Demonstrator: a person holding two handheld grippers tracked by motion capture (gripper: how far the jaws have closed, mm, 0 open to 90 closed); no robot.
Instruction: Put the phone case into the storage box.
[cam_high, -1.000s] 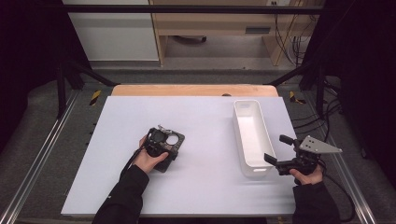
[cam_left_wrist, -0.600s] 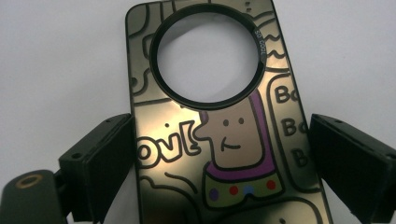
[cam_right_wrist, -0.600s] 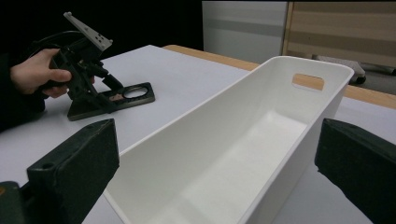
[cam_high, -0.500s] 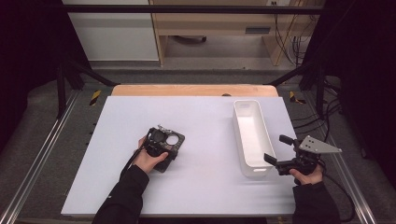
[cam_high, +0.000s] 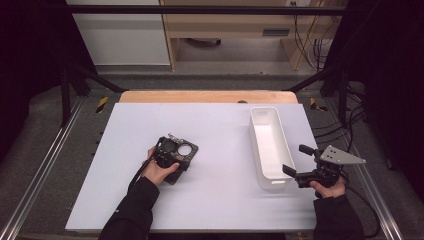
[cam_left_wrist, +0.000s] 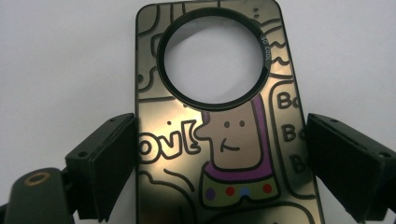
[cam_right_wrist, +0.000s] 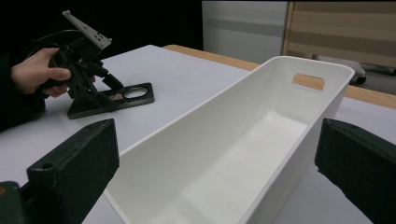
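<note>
The phone case (cam_left_wrist: 224, 130) lies flat on the white table (cam_high: 220, 130), left of centre, printed with cartoon outlines and a large round camera opening at its far end. The left gripper (cam_left_wrist: 224, 154) is down over it: in the left gripper view the jaws stand on either side of the case's long edges — the left pad looks to be touching or just short of the edge, while a sliver of table shows between the case and the right pad. Jaws apart, not yet clamped. The right gripper (cam_high: 300, 162) is held off the table's right edge beside the near end of the white bin (cam_high: 270, 145), jaws wide apart and holding nothing.

Judgement: the grasp on the case is about to close; the bin is the likely destination.

Risks:
- The case is thin and lies flat, so the pads may ride over its edges or pinch only the top lip. It could then skid on the smooth table or flip out on lifting.
- The case sits slightly skewed between the pads; an uneven closure would rotate it rather than seat it.
- A hollow shell may flex under the squeeze and spring loose.

Not resolvable:
- The near end of the case is cut off at the bottom of the left gripper view.
- In the high view the hand (cam_high: 160, 170) and gripper body cover most of the case.
- The lettering on the ring is too small to read.
</note>
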